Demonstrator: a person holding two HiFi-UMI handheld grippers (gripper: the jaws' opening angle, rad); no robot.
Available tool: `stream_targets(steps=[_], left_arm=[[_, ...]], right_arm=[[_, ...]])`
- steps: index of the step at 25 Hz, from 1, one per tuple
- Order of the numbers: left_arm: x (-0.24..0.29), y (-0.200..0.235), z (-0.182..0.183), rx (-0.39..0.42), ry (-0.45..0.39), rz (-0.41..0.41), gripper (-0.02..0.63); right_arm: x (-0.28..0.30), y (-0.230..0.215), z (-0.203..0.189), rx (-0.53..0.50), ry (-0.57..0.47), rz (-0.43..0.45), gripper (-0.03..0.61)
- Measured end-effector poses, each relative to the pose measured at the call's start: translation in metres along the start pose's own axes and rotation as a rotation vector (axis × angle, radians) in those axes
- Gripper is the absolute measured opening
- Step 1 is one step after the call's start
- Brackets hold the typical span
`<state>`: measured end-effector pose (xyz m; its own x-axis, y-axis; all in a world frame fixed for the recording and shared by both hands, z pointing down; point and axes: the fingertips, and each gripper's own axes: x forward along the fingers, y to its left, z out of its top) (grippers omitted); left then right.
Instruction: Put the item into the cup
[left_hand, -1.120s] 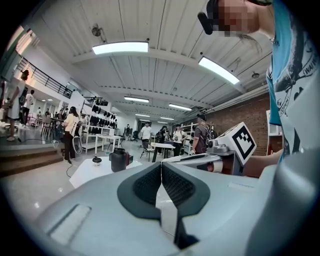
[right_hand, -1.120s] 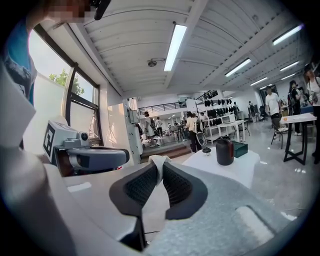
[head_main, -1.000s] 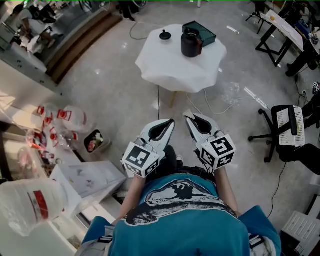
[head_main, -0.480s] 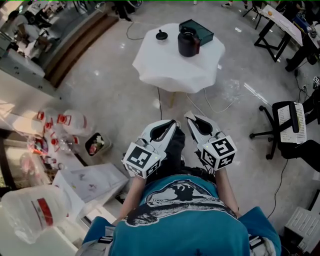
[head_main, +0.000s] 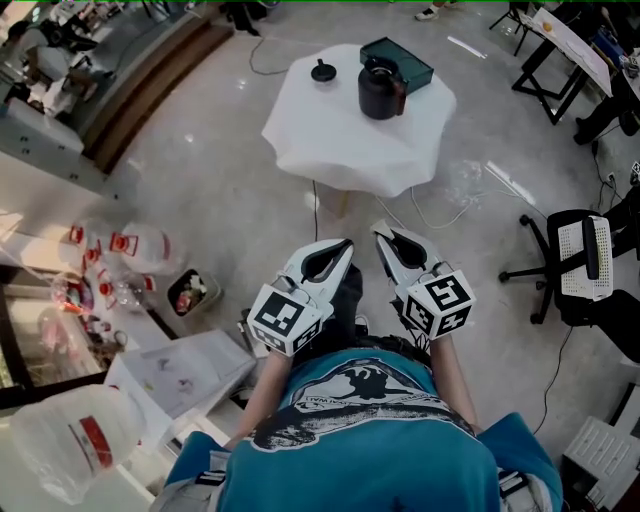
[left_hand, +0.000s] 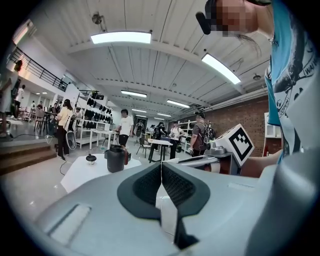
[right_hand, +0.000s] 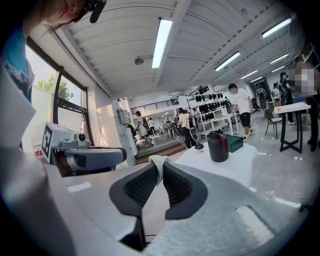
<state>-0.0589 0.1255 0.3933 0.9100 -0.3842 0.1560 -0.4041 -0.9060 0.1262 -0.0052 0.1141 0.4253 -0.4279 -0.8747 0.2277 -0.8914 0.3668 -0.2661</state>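
Note:
A black cup (head_main: 378, 88) stands on a small table under a white cloth (head_main: 340, 135), far ahead of me, with a black lid (head_main: 323, 71) to its left and a green box (head_main: 400, 62) behind it. Both grippers are held close to the body, well short of the table. My left gripper (head_main: 345, 243) is shut with nothing showing between its pads. My right gripper (head_main: 379, 230) is shut on a small white item (right_hand: 159, 161) that sticks out at the tips. The right gripper view shows the cup (right_hand: 217, 146) ahead to the right; the left gripper view shows the cup (left_hand: 115, 159) ahead to the left.
Bare floor with loose cables (head_main: 430, 215) lies between me and the table. A black office chair (head_main: 575, 262) stands at the right. Plastic jugs (head_main: 135, 245), a small bin (head_main: 190, 290) and papers (head_main: 180, 365) crowd the left. Several people stand far off.
The head view has shifted a little, so the table sits slightly differently in the picture. Both grippers keep the same shut pose in front of the body.

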Motion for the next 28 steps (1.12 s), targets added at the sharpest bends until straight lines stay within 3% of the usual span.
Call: stream_targets(steps=[8,28], left_arm=[[0.037,0.068,0.013,-0.027,0.012,0.011,0.009],[0.111,0.204,0.044,-0.052,0.025,-0.067,0.009]], right_arm=[[0.063,-0.031,0.023,-0.006,0.038,0.019,0.040],[0.182,-0.096,0.069,0.010,0.105,-0.055,0.040]])
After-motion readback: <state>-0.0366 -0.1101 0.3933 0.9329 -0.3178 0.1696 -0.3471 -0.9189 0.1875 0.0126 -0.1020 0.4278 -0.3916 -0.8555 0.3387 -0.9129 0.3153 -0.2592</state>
